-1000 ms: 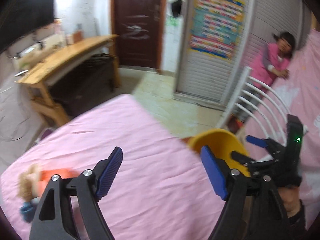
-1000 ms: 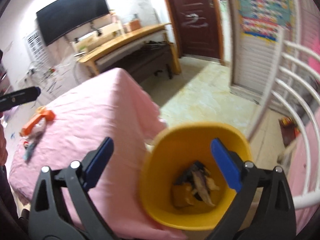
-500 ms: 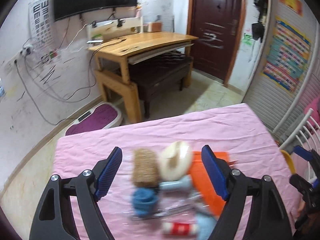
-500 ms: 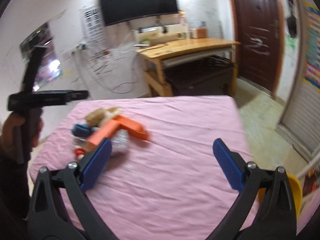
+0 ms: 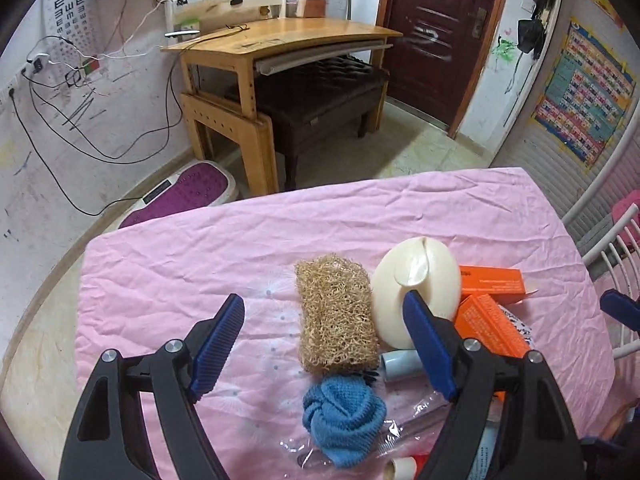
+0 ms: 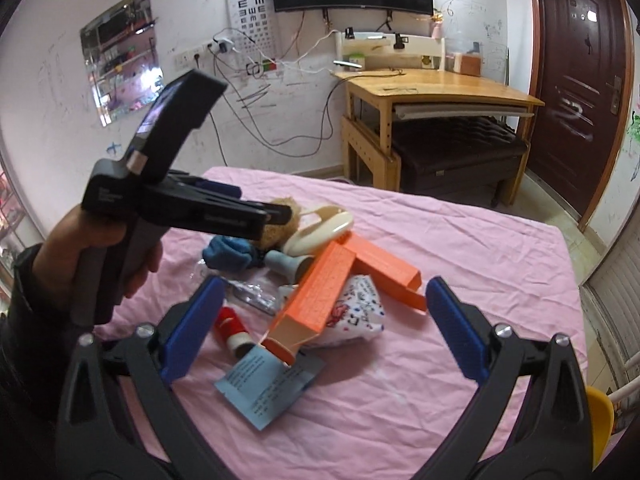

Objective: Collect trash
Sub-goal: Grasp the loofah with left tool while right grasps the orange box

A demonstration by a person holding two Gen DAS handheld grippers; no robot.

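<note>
Both grippers' ribbed blue fingers (image 5: 424, 342) spread, empty, coarse loofah pad (image 5: 336, 314), knitted blue cloth (image 5: 344, 416), wrinkled pink sheet (image 5: 180, 272)

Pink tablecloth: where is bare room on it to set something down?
Free: the far strip of the pink tablecloth toward the wooden desk, and the part left of the loofah sponge. Crowded: around the blue cloth, cream dish and orange boxes.

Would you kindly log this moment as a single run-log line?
phase: reaching for trash | left gripper: open, empty, over loofah pad | right gripper: open, empty, over orange box | pile on pink cloth
</note>
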